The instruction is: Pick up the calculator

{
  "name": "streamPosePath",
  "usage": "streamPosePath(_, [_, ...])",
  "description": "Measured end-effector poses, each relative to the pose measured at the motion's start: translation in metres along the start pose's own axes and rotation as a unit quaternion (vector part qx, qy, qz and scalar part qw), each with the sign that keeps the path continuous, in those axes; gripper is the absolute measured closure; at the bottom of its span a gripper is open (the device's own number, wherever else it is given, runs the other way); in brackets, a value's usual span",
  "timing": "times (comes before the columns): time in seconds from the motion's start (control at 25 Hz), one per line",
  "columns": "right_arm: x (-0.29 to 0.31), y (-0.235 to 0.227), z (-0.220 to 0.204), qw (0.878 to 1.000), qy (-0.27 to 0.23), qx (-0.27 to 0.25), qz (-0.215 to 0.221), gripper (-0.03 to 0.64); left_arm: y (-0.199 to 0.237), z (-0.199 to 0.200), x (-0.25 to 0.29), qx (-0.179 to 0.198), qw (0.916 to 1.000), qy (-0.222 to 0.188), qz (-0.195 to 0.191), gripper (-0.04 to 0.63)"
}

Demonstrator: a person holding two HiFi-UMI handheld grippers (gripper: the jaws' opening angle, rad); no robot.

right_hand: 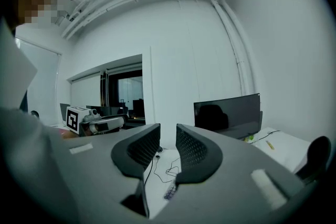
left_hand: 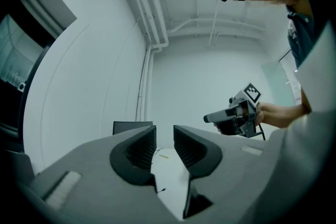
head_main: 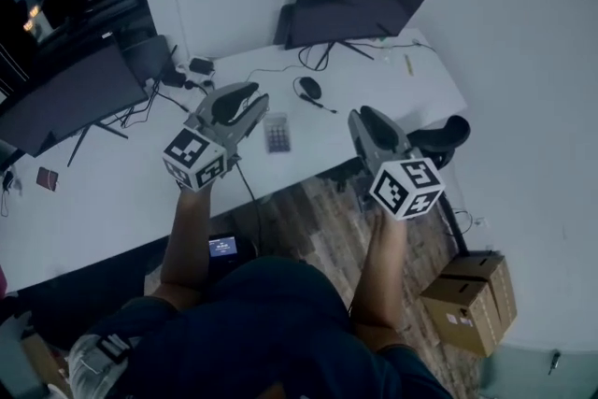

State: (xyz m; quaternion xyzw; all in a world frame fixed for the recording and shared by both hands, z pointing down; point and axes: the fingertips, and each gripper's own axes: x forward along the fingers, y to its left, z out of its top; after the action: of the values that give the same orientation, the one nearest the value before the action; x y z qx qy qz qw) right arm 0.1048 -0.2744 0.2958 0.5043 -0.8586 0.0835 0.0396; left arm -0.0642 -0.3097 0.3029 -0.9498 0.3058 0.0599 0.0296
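The calculator (head_main: 277, 134), a small grey keypad, lies flat on the white desk (head_main: 112, 192) near its front edge. It shows again low between the right jaws as the calculator (right_hand: 169, 192). My left gripper (head_main: 250, 96) hovers just left of it and above the desk. Its jaws stand a little apart with nothing between them. My right gripper (head_main: 361, 116) hangs to the calculator's right, past the desk edge, also open and empty. Each gripper view catches the other tool: the right gripper (left_hand: 236, 113) and the left gripper (right_hand: 97, 124).
A dark monitor (head_main: 350, 7) stands at the desk's back and another monitor (head_main: 65, 98) at the left. A mouse (head_main: 310, 87) with its cable lies behind the calculator. An office chair (head_main: 439, 137) and a cardboard box (head_main: 472, 299) are on the floor to the right.
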Motion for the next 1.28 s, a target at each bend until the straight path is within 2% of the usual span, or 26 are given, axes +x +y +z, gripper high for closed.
streamPosePath(0.16, [0.005, -0.001, 0.002, 1.0, 0.003, 0.0, -0.008, 0.538, 0.003, -0.003, 0.004, -0.005, 0.9999, 0.001, -0.011, 0.497])
streamPosePath(0.36, [0.019, -0.004, 0.004, 1.0, 0.003, 0.0, 0.001, 0.538, 0.01, -0.004, 0.002, -0.005, 1.0, 0.003, -0.004, 0.497])
streamPosePath(0.52, [0.035, -0.008, 0.005, 1.0, 0.002, 0.002, 0.016, 0.538, 0.019, -0.009, -0.002, -0.002, 0.9999, 0.013, 0.011, 0.497])
streamPosePath(0.84, [0.081, -0.003, 0.012, 0.997, 0.002, 0.001, 0.072, 0.538, 0.047, -0.011, -0.009, 0.004, 0.998, 0.025, 0.058, 0.497])
streamPosePath(1.28, [0.128, -0.034, 0.006, 0.993, 0.023, 0.008, 0.116, 0.538, 0.073, -0.04, 0.02, -0.013, 0.994, 0.05, 0.097, 0.495])
